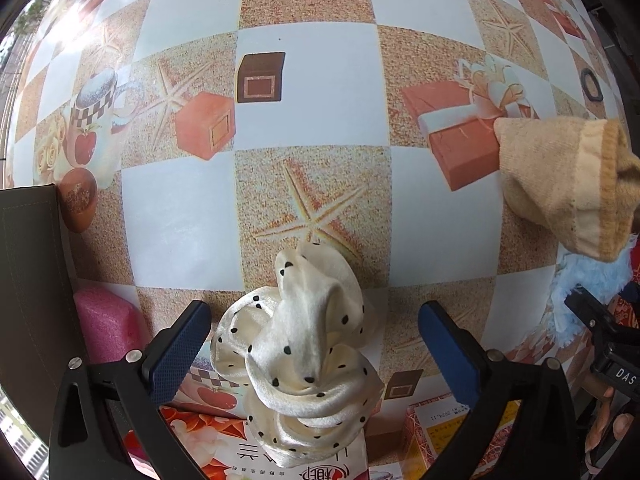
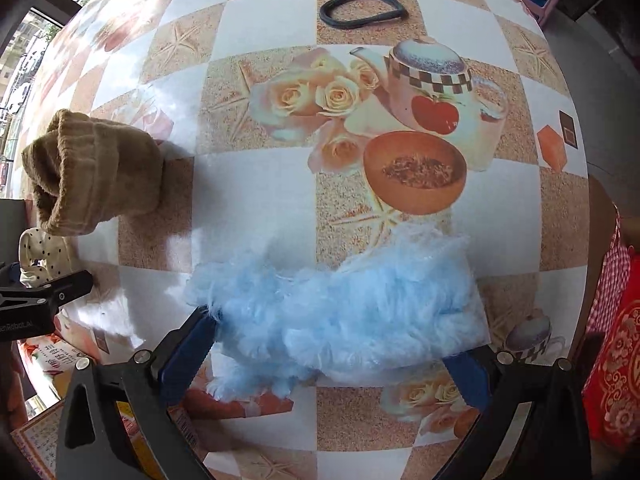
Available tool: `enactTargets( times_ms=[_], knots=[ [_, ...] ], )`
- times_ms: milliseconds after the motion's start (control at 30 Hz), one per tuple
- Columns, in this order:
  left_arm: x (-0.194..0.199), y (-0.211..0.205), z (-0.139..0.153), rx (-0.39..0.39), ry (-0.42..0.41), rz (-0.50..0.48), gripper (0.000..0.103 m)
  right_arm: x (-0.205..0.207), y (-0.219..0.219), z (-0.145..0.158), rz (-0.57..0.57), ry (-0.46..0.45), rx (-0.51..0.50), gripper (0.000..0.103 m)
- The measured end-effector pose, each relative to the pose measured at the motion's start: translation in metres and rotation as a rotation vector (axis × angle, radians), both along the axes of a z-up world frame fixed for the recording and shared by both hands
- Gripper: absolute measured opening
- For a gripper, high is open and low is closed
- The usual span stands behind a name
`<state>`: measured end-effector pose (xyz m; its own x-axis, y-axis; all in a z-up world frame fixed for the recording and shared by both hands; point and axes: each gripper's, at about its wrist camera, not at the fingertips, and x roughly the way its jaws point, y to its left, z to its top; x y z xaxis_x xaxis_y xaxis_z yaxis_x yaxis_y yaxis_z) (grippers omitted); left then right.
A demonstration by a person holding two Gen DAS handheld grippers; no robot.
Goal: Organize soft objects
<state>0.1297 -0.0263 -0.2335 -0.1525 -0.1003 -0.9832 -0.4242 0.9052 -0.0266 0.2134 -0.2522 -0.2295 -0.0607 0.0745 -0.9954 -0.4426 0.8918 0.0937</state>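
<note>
1. Dark box [image 1: 28,280], left edge of frame; contents hidden.
2. Left gripper [image 1: 314,350] wide open; dotted scrunchie [image 1: 304,356] between, lower centre, unheld.
3. Right gripper [image 2: 334,354] wide open around blue fluff [image 2: 344,308], lower centre; grip unclear.

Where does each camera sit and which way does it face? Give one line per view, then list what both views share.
Left wrist: on the left gripper, looking forward and down at the cream polka-dot scrunchie between its open blue fingers.
Right wrist: on the right gripper, looking forward and down at the fluffy blue fabric between its open fingers.
Shared: the tan sock, black ring, scrunchie, blue fabric and patterned tablecloth.
</note>
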Motion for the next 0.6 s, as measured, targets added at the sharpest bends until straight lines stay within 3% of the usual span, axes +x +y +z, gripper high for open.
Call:
enactTargets(
  times_ms=[67, 167, 233, 267, 333, 600],
  knots=[
    [-0.001, 0.002, 0.001, -0.001, -0.007, 0.01, 0.101, -0.002, 0.004, 0.001, 0.021, 0.007, -0.007, 0.101],
    [-0.002, -0.004, 0.013, 0.022, -0.052, -0.044, 0.079, -0.008, 0.003, 0.006, 0.04, -0.004, 0.005, 0.084],
    [0.001, -0.009, 0.02, 0.031, -0.078, -0.093, 0.038, -0.01, 0.001, 0.012, 0.047, -0.01, 0.031, 0.062],
    [0.002, -0.01, 0.022, 0.032, -0.078, -0.109, 0.034, -0.01, 0.002, 0.012, 0.049, -0.01, 0.044, 0.055],
    [0.002, -0.01, 0.025, 0.029, -0.087, -0.115, 0.032, -0.01, -0.001, 0.017, 0.04, 0.004, 0.087, 0.035],
    [0.004, -0.014, 0.063, 0.05, -0.17, -0.166, 0.032, -0.018, -0.013, 0.047, -0.04, -0.003, 0.213, 0.035]
  ],
)
